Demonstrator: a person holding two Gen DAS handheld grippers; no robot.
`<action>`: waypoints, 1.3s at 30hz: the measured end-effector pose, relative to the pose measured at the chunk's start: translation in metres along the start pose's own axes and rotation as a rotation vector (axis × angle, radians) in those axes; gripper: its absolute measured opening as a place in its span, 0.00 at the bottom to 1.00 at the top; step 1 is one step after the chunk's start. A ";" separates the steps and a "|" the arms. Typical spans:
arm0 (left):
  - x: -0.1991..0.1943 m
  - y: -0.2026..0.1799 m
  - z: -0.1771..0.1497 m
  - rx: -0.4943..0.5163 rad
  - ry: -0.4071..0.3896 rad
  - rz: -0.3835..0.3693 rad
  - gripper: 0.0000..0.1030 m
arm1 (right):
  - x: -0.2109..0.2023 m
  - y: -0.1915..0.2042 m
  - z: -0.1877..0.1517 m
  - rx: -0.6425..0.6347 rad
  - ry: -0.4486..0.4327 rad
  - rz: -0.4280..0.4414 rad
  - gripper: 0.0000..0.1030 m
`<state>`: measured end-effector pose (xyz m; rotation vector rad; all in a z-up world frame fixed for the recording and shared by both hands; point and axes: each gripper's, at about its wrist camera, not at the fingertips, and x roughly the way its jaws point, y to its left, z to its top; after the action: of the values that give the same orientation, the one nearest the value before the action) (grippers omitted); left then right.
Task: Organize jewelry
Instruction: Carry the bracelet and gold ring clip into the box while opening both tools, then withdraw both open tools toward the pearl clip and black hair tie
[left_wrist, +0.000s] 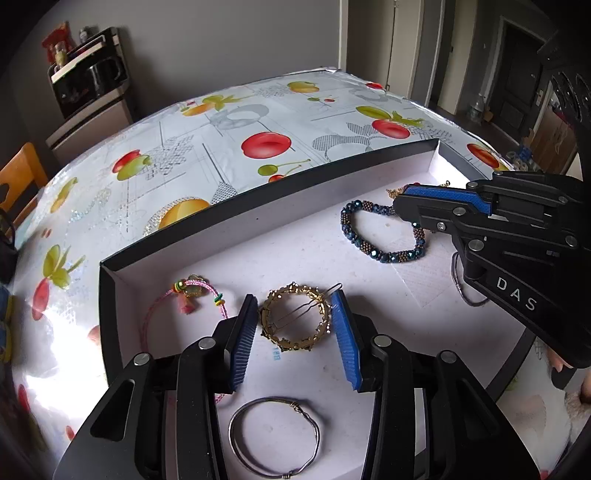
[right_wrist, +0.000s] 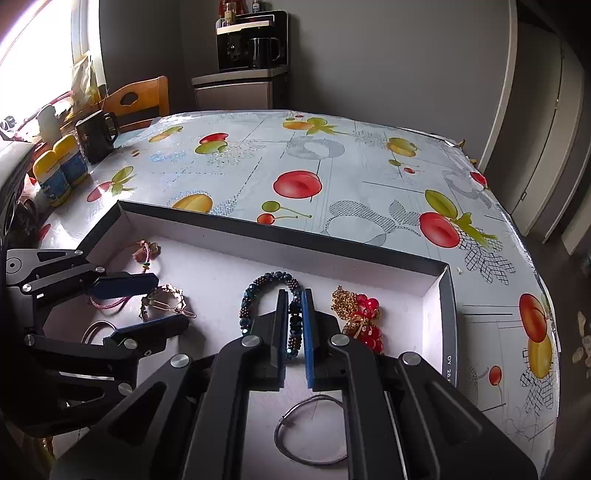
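A shallow black-rimmed box (left_wrist: 258, 206) with a white floor holds the jewelry. My left gripper (left_wrist: 295, 308) is open, its blue pads either side of a gold ring-shaped hair clip (left_wrist: 293, 319), apart from it. My right gripper (right_wrist: 294, 299) is shut on a blue beaded bracelet (right_wrist: 255, 291), whose right side sits between the pads; it also shows in the left wrist view (left_wrist: 376, 232). A pink cord bracelet (left_wrist: 192, 291) lies left. Silver wire bangles lie near each gripper (left_wrist: 273, 435) (right_wrist: 310, 432). A gold and red bead cluster (right_wrist: 358, 314) lies right.
The box (right_wrist: 280, 236) sits on a table with a fruit-print cloth (right_wrist: 332, 166). A black mug (right_wrist: 96, 134) and two yellow-capped bottles (right_wrist: 61, 173) stand at the far left edge. A wooden chair (right_wrist: 140, 101) and a coffee machine on a cabinet (right_wrist: 251, 44) stand beyond.
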<state>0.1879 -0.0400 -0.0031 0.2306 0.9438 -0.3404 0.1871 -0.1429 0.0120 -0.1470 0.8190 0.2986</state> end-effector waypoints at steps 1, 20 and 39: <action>0.000 0.000 0.000 0.001 -0.001 0.001 0.42 | 0.000 0.000 0.000 0.000 0.000 -0.001 0.07; -0.001 -0.002 -0.001 0.012 -0.002 -0.002 0.49 | -0.011 -0.007 0.001 0.028 -0.033 0.018 0.23; -0.118 -0.011 -0.030 0.023 -0.188 -0.011 0.83 | -0.129 -0.019 -0.036 0.020 -0.188 0.043 0.78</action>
<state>0.0974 -0.0183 0.0764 0.2109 0.7562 -0.3763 0.0852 -0.1964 0.0832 -0.0810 0.6394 0.3390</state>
